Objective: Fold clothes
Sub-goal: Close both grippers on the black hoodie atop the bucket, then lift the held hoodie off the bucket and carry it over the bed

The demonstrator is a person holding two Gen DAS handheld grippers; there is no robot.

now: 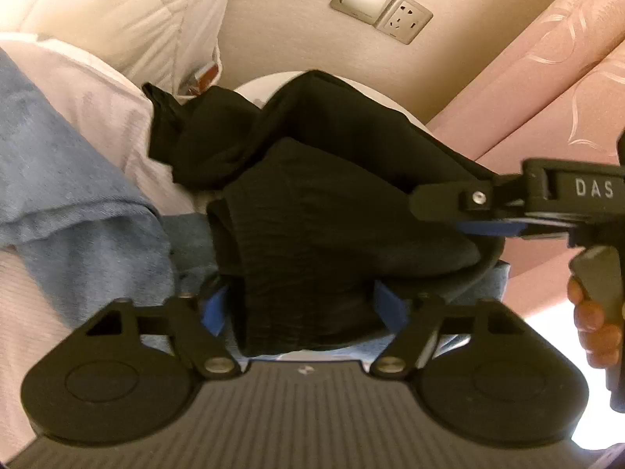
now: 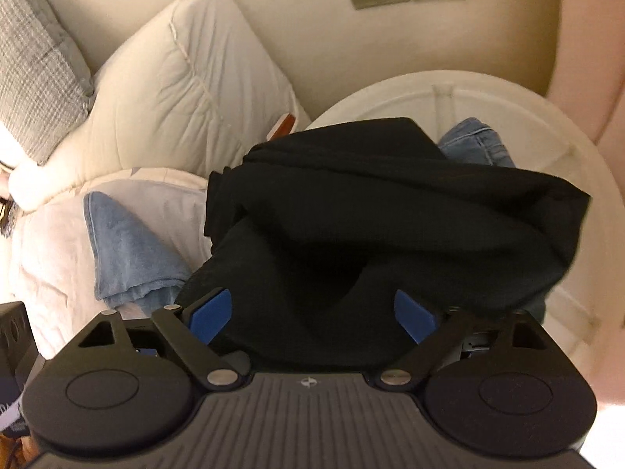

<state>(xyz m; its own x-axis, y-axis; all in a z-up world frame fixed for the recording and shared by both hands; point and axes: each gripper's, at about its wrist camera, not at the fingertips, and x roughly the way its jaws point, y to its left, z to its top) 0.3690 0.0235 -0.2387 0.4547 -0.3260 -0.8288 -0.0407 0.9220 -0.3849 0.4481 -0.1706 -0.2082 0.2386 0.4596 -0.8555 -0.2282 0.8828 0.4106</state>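
Note:
A bundled black garment (image 1: 320, 203) hangs over a round white basket (image 2: 527, 117); it also fills the right wrist view (image 2: 390, 215). My left gripper (image 1: 304, 308) has its blue pads wide apart with black cloth lying between them. My right gripper (image 2: 312, 312) is also spread wide with the cloth between its pads; it shows from the side in the left wrist view (image 1: 488, 219), reaching in at the cloth's right edge. Neither pair of pads visibly pinches the cloth.
Blue jeans (image 1: 78, 195) lie on the pink-white bed sheet (image 1: 97, 90) at left. More denim (image 2: 476, 144) sits in the basket. A white pillow (image 2: 187, 90) and grey cushion (image 2: 35, 62) lean on the wall, with a switch and socket (image 1: 383, 8). Pink furniture (image 1: 547, 90) stands right.

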